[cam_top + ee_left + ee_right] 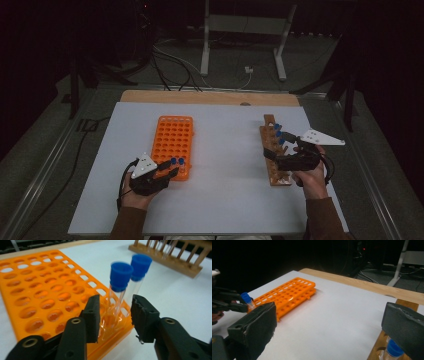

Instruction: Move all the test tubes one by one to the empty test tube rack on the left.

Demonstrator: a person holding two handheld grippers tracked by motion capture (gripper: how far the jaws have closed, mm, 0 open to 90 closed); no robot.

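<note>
An orange tube rack (172, 135) lies left of centre on the white sheet. Two blue-capped clear tubes (178, 161) stand in its near right corner. My left gripper (171, 168) reaches that corner. In the left gripper view its jaws stand apart on either side of the nearer tube (121, 273), with gaps showing at both pads; the second tube (140, 263) stands just behind. At the right, a wooden rack (274, 172) holds several blue-capped tubes (277, 129). My right gripper (277, 145) hovers over it, open wide (329, 308), with nothing between its fingers. A capped tube (394, 350) shows below its right jaw.
The white sheet (225, 175) covers a wooden table whose bare far edge (210, 97) shows. Beyond it lie floor cables (175, 70) and a metal stand (245, 30). Most holes of the orange rack (37, 297) hold nothing.
</note>
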